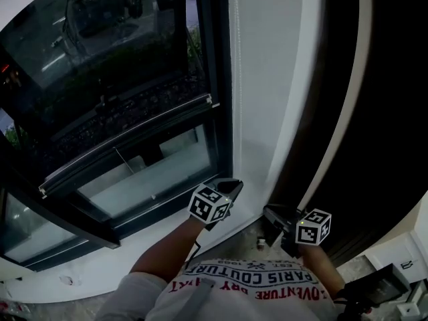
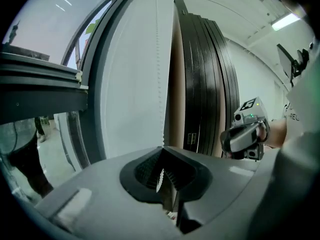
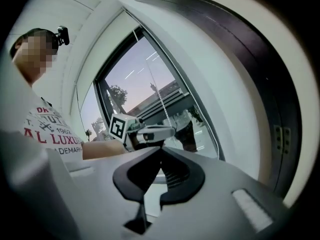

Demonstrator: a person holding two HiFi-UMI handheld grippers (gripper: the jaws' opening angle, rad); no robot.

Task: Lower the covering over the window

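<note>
We wear a white T-shirt (image 1: 257, 283) with short sleeves and rows of red and dark letters across the front. A small black camera (image 3: 61, 34) sits on our head. Our left gripper (image 1: 231, 186) and right gripper (image 1: 271, 214) are both grey, with black ribbed pads inside the jaws. Each one has a white cube (image 1: 209, 204) with black square markers on it. The right one's cube shows a tiny green light.

- We see the bead cord (image 2: 158, 74) drop behind the body of the left gripper (image 2: 162, 149); only a white sliver shows between its closed jaws.
- The window (image 1: 100, 59) runs off the head view's top and left edges.
- Just beside the right gripper (image 1: 269, 212), a small object (image 1: 261, 243) is too tiny for us to identify.
</note>
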